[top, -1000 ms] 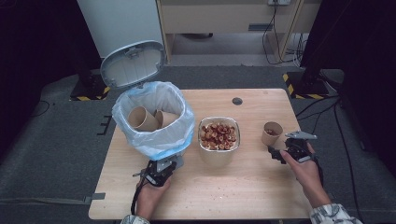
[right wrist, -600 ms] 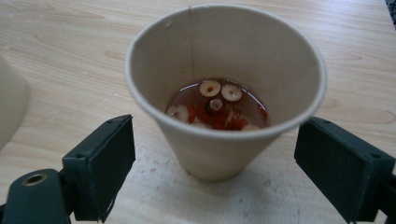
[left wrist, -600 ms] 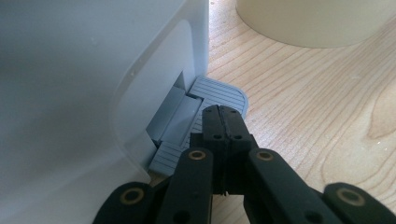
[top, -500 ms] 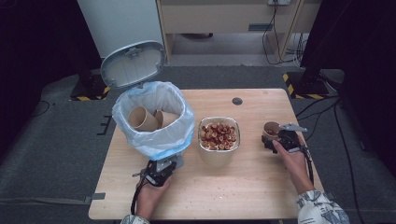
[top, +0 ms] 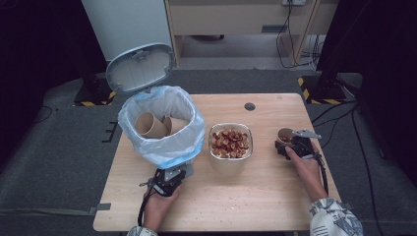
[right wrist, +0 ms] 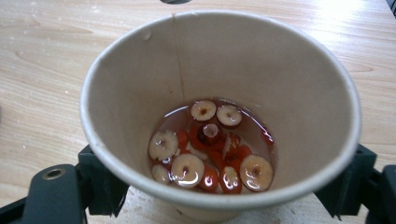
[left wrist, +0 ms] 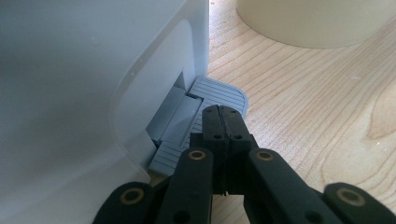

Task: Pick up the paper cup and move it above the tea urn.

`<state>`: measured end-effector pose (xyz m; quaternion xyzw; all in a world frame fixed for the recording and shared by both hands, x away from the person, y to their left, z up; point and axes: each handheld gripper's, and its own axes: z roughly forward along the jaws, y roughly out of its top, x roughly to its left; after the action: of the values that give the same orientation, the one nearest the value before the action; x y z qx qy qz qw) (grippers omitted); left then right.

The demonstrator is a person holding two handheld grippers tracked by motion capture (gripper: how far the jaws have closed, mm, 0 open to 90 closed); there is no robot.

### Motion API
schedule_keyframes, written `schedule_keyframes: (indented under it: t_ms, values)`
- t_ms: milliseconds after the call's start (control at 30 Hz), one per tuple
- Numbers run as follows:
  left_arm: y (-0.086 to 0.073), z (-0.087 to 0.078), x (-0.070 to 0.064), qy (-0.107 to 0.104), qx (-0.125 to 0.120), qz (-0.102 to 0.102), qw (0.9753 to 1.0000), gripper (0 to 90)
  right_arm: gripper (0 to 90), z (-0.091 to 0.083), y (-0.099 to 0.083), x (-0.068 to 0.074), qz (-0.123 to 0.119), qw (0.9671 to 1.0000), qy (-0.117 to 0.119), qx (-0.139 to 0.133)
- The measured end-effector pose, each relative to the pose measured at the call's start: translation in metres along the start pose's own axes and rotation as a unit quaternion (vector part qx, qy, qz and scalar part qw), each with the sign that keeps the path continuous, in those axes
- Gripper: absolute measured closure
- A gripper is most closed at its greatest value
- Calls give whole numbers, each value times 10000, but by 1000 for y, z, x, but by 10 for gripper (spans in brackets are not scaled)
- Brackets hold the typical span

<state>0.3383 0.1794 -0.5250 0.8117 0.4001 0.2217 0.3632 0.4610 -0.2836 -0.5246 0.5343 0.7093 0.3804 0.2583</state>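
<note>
On the wooden worktop (top: 265, 196), the lined white pedal bin (top: 162, 125) holding two paper cups stands left, the bowl of sliced red fruit (top: 230, 145) middle, the brown paper cup (top: 285, 135) right.

The right gripper (top: 290, 144), which a second ago sat back from the small paper cup (top: 285, 135) near the bench's right edge, is now up against it, its jaws standing on either side of the cup's wall. The person's right hand (top: 306, 164) and forearm now reach further forward and leftward over the bench (top: 275, 196) than before.
</note>
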Motion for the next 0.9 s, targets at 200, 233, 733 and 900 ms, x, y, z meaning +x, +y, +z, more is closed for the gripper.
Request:
schedule_keyframes:
  t_ms: [200,233,733,900]
  values:
    - [0,0,0,-3,0,-1,10000,895,286,-1,1,2,-141,9999,33,-75]
    - [0,0,0,0,2,4,10000,895,290,-2,1,2,-159,9998,59,-83]
    - [0,0,0,-12,0,-7,10000,895,307,-37,46,14,-716,9961,443,-259]
    - [0,0,1,-20,2,-12,10000,895,307,-42,56,16,-775,9955,454,-287]
